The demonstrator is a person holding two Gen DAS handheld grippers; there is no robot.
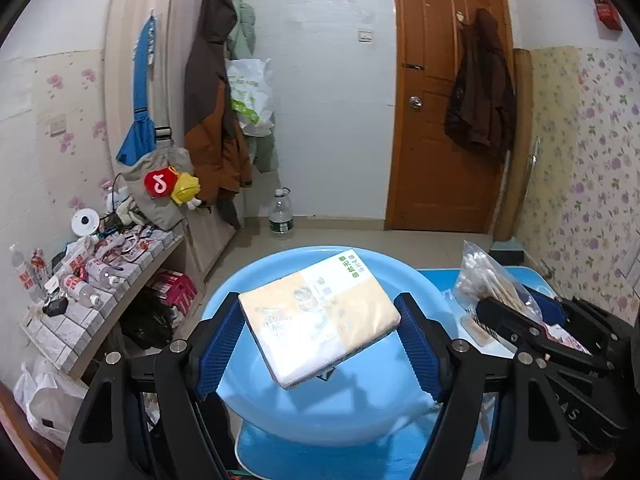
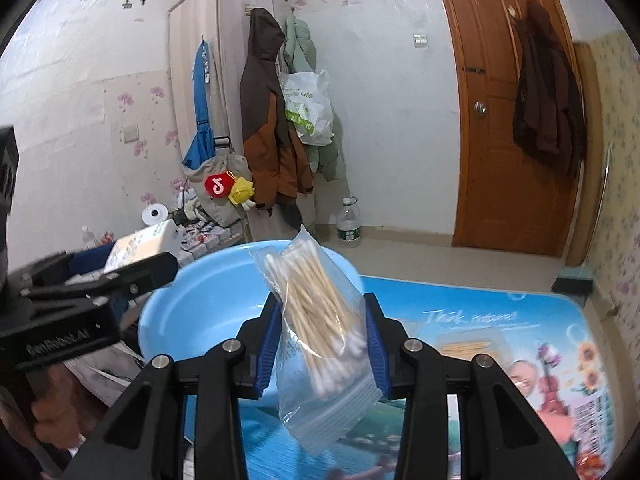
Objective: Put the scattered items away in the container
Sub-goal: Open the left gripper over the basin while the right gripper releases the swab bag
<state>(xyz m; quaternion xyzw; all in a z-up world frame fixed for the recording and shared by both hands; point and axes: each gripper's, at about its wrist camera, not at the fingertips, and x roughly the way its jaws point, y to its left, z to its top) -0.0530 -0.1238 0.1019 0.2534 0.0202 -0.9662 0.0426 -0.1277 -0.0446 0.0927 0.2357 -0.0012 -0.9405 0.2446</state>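
My left gripper (image 1: 320, 312) is shut on a cream and white tissue pack (image 1: 320, 316) and holds it above the light blue basin (image 1: 256, 408). My right gripper (image 2: 322, 312) is shut on a clear bag of cotton swabs (image 2: 320, 316), held above the basin's near right rim (image 2: 192, 312). The right gripper with its bag (image 1: 492, 280) shows at the right of the left wrist view. The left gripper with the tissue pack (image 2: 140, 244) shows at the left of the right wrist view. A flat clear pack of wooden sticks (image 2: 466, 346) lies on the printed blue mat (image 2: 520, 344).
A tiled shelf (image 1: 72, 320) with bottles and packets stands at the left. Jackets hang on a wardrobe (image 1: 212, 112). A water bottle (image 1: 282, 216) stands on the floor by the wall. A wooden door (image 1: 444, 120) is behind.
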